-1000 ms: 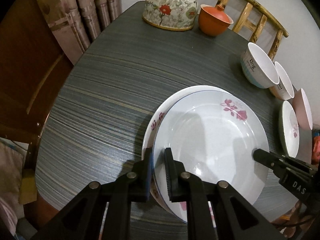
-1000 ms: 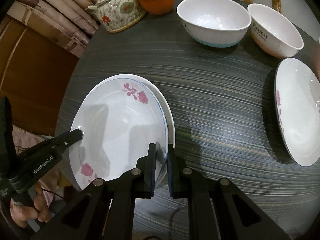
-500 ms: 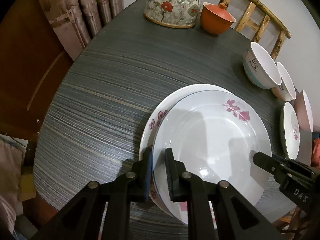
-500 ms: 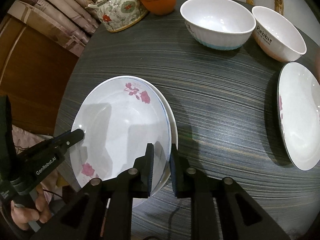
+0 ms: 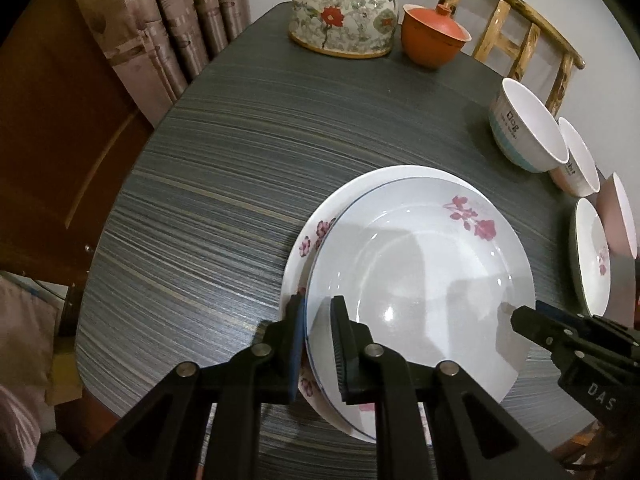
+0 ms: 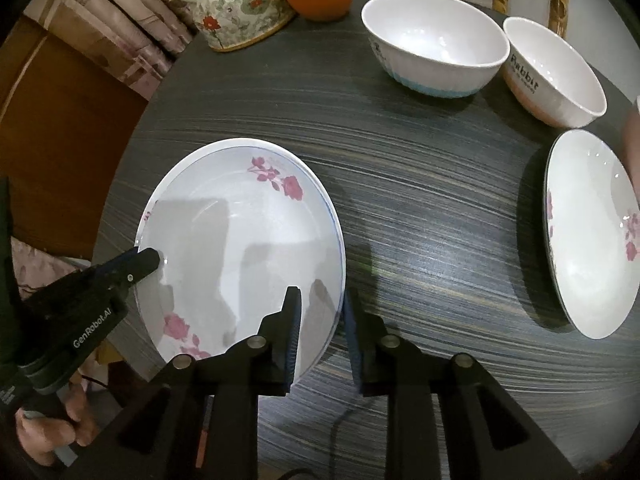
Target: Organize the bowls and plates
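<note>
Plates first: your top plate (image 5: 420, 276) sits nested on a second flowered plate (image 5: 316, 236), lower centre of the left wrist view, both on the dark striped tabletop (image 5: 208, 200). Your left gripper (image 5: 318, 344) straddles the top plate's near-left rim, jaws narrow, though you can't quite tell if the pads are pressing. Your right gripper (image 6: 320, 332) is at the opposite rim, lower centre of its own view, and its jaws have just been opening: the rim stands between them with clear gaps, so that side is released. Another plate (image 6: 592, 236) lies alone at the right edge. Two white bowls (image 6: 434, 54) and (image 6: 554, 74) stand side by side at upper right. Teapot (image 5: 346, 8) and orange lidded cup (image 5: 434, 36) sit at the top.
</note>
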Tool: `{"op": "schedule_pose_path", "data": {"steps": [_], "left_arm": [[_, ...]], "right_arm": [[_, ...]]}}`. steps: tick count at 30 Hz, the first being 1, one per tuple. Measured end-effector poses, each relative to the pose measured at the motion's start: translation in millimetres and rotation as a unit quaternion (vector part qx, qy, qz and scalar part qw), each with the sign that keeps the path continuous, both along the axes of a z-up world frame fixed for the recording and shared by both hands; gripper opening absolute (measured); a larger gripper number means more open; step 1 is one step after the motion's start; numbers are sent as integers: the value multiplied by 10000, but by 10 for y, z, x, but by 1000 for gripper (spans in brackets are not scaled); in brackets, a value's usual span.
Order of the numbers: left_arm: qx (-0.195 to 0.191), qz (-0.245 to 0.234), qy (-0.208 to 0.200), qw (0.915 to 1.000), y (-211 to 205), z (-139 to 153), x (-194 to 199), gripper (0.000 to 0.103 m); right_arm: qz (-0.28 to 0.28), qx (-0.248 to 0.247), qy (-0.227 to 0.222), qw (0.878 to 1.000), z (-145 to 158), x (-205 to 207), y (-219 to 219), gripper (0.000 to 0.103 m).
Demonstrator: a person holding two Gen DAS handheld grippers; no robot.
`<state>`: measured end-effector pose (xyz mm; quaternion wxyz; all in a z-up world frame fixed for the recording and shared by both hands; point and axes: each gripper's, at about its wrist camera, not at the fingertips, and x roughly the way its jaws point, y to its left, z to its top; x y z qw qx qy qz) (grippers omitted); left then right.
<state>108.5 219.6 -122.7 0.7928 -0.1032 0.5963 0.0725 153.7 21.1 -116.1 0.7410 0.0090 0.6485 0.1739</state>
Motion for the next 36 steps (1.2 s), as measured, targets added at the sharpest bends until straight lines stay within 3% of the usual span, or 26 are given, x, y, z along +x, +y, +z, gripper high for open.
{"op": "schedule_pose_path", "data": {"steps": [7, 14, 17, 25, 36], "left_arm": [[490, -95, -116, 9987, -118, 94, -88, 15], [932, -202, -480, 9943, -255, 338, -164, 23], [923, -245, -671, 9932, -363, 448, -186, 29], [273, -721, -898, 9930, -973, 604, -130, 38], [-1099, -1055, -667, 9861, -1753, 553, 143, 45]], "right_arm": [[37, 131, -54, 9999, 41, -41, -4, 27], [-38, 482, -145, 9987, 130, -92, -192, 32], [-82, 609, -244, 9978, 194, -146, -399, 32], [-655, 746, -467, 9940, 345, -269, -1312, 32], [-1799, 701, -552, 9796, 335, -313, -2675, 34]]}}
